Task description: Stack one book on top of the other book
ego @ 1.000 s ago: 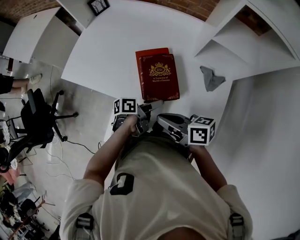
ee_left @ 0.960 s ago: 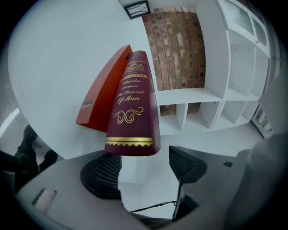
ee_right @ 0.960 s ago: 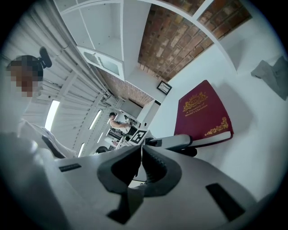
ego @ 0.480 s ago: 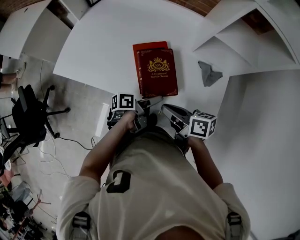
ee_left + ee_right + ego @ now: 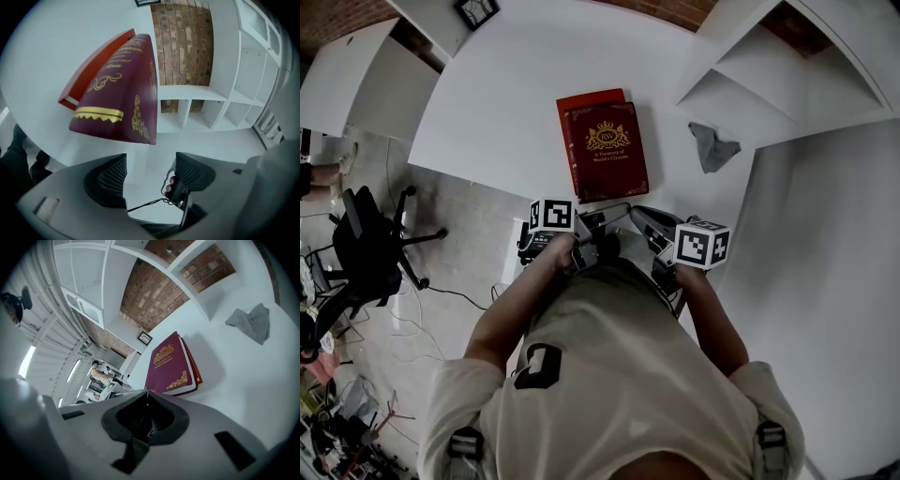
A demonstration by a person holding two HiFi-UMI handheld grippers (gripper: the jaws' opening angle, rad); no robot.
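On the desk [image 5: 506, 84], the maroon book [image 5: 607, 150] lies atop the red book [image 5: 589, 97]; steer the released left gripper [image 5: 150, 176] and the clenched, empty right gripper [image 5: 146, 417] clear of the stack.

Bright, even light floods the white worktop [image 5: 516, 84], the books [image 5: 605, 150] throwing only a soft shadow, as fisheye lenses bow the edges and blacken the gripper views' corners.

I count two books, a maroon book [image 5: 607, 150] and a red book [image 5: 591, 97]; one cloth [image 5: 711, 148]; one chair [image 5: 370, 248]; one table [image 5: 506, 84]; two grippers, left gripper [image 5: 150, 176] and right gripper [image 5: 146, 420].
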